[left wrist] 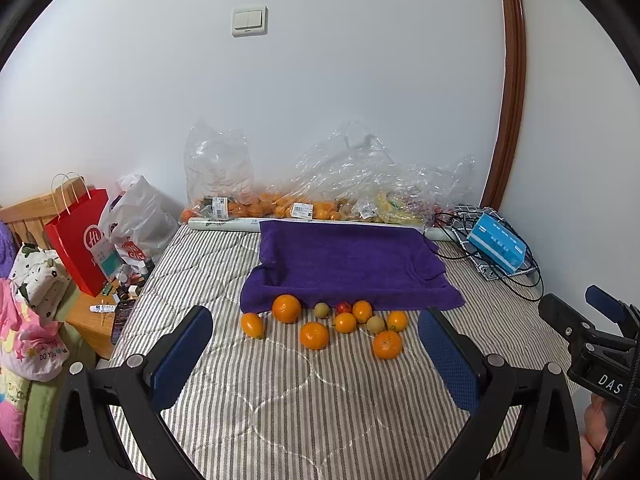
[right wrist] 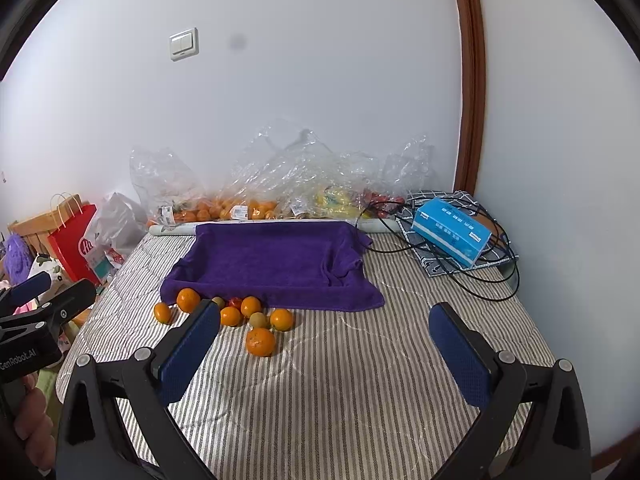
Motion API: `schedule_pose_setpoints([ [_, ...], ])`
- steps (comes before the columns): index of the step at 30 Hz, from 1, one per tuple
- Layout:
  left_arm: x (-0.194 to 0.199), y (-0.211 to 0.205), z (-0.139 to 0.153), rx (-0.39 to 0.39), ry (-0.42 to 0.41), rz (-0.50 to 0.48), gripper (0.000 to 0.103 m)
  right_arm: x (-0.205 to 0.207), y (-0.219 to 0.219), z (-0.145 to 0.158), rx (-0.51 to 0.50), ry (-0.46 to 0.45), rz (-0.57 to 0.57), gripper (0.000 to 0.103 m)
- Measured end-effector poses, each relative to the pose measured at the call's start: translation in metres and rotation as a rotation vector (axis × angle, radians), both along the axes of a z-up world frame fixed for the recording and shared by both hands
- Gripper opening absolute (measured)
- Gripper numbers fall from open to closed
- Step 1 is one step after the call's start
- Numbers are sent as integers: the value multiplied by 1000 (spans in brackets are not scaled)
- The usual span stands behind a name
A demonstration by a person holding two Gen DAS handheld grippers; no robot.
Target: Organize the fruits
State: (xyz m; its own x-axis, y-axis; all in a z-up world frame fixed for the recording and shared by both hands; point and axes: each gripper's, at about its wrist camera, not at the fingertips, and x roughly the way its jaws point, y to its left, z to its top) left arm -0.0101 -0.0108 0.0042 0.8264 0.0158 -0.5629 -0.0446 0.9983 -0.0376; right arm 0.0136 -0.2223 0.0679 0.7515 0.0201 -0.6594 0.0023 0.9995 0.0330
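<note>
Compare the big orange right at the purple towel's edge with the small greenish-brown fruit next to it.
The big orange is bright orange; the small greenish-brown fruit is a dull olive-tan. The orange is clearly the larger of the two. The orange sits against the purple towel at its front edge, left of the small fruit. Both are round, lie loose on the striped bedding, and neither is held: the left gripper and the right gripper are open.

Bagged fruit (left wrist: 280,204) indistinct behind plastic
</note>
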Motion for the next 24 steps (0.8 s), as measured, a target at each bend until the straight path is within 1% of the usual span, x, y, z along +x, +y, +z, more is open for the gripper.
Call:
schedule_pose_setpoints([
  [24, -1, -1, 3, 2, -5, -1, 103, -3, 2, 1, -2, -5, 7, 102],
])
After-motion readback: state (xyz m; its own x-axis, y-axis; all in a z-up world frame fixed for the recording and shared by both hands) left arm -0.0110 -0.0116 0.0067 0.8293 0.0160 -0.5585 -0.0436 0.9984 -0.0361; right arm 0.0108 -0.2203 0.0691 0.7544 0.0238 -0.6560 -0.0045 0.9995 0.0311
